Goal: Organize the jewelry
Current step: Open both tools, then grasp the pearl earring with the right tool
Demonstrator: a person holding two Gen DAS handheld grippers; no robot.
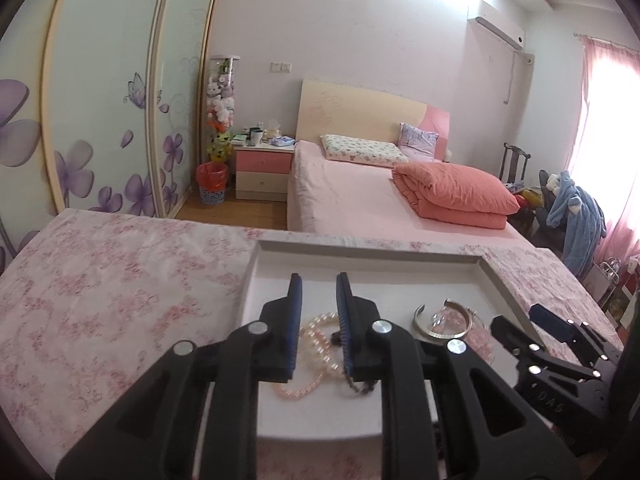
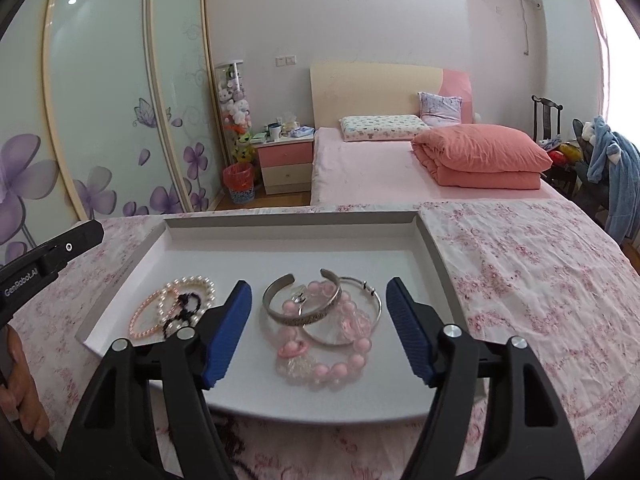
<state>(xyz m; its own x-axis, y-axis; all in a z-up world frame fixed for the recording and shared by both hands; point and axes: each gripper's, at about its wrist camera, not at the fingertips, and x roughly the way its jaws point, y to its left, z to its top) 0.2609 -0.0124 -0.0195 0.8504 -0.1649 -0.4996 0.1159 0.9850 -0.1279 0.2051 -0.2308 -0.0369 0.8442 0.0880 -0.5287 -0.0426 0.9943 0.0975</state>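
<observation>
Shallow white cardboard tray: pearl bead bracelets at nine o'clock, silver metal bangles central, still tangled. Left gripper slightly parted, right gripper wide; nothing gripped.

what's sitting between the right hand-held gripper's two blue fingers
In the right wrist view, the right hand-held gripper frames silver bangles piled on a pink bead bracelet, lying in the white tray; the pads touch nothing.
</observation>
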